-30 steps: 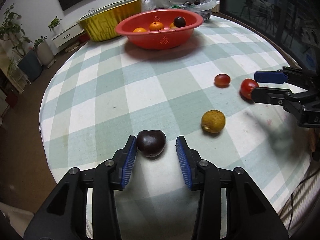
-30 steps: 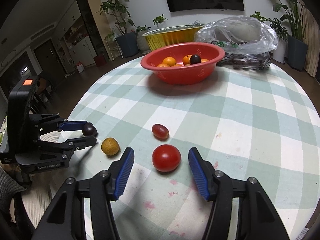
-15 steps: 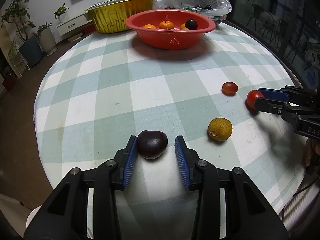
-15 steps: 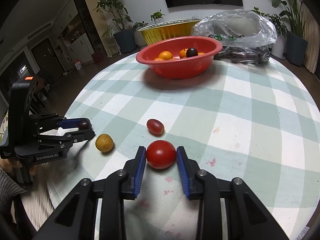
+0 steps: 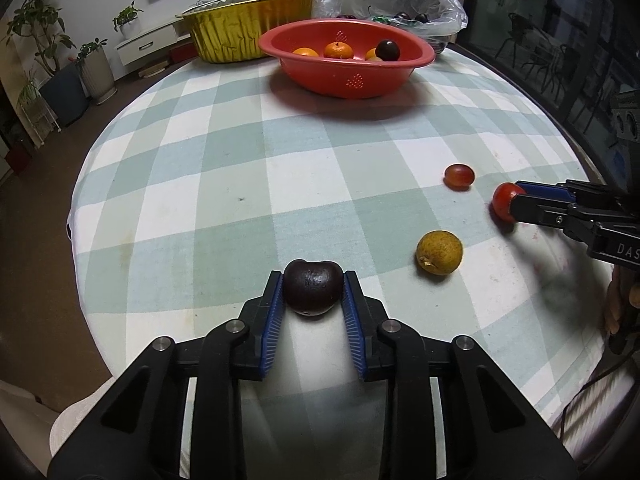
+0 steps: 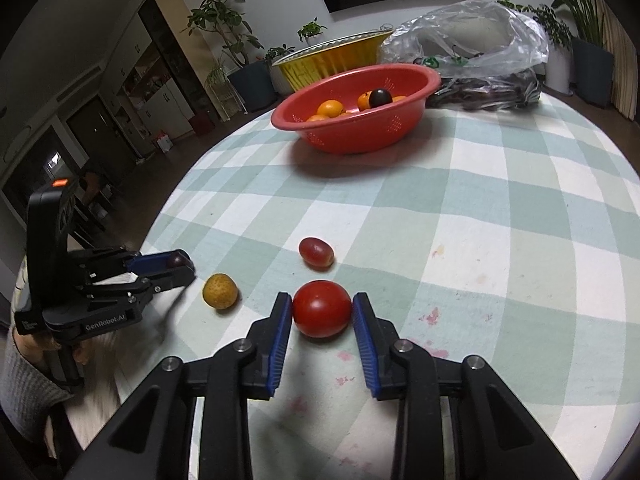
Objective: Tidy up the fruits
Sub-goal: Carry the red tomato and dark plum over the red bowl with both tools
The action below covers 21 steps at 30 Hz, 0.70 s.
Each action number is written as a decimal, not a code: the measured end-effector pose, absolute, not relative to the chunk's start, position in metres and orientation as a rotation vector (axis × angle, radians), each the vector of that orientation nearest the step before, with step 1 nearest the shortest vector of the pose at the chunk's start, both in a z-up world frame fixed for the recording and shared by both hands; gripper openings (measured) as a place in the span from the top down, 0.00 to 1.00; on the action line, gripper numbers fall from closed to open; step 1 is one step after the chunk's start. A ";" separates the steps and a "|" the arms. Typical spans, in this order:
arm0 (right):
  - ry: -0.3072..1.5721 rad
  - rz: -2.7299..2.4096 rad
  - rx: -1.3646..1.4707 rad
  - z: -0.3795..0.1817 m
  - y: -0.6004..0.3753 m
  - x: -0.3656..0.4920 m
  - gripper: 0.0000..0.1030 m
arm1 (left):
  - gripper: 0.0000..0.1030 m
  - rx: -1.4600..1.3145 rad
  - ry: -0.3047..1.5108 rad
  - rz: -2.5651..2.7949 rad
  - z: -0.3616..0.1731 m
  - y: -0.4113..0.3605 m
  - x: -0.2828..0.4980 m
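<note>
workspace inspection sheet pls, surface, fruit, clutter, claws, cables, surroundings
surface: round table under a green-white check cloth, pink stains near the right claw.
job's things: plum, tomato, yellow fruit, grape loose on the cloth; red bowl holds oranges and one dark fruit.
clutter: gold tray, plastic bag behind the bowl.
grippers: left claw shut on plum; right claw shut on tomato.
cables: nothing seen.
surroundings: potted plants, wall TV.

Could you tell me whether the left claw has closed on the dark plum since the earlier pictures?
Yes. The left claw now grips the dark plum on both sides; earlier its right finger stood clear of the fruit on the checked tablecloth.
</note>
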State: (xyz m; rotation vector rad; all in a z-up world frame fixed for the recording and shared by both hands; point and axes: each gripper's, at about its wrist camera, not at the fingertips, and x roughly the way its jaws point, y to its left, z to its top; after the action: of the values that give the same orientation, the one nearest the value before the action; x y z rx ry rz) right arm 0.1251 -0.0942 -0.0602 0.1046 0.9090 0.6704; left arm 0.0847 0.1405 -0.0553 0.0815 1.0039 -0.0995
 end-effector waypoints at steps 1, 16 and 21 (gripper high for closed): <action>0.909 0.674 0.115 -0.060 -0.095 0.126 0.67 | 0.74 0.078 1.002 -0.101 -0.055 0.140 0.084; 0.907 0.731 0.323 -0.049 -0.117 0.142 0.67 | 0.74 0.052 0.949 -0.153 -0.031 0.130 0.102; 0.891 0.744 0.354 -0.038 -0.120 0.150 0.67 | 0.74 0.046 0.930 -0.179 -0.022 0.123 0.115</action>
State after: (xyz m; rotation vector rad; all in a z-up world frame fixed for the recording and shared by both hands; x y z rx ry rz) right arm 0.1502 -0.1198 -0.0379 0.3536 0.8911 0.7435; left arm 0.1151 0.1234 -0.0219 0.0456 0.9303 -0.1788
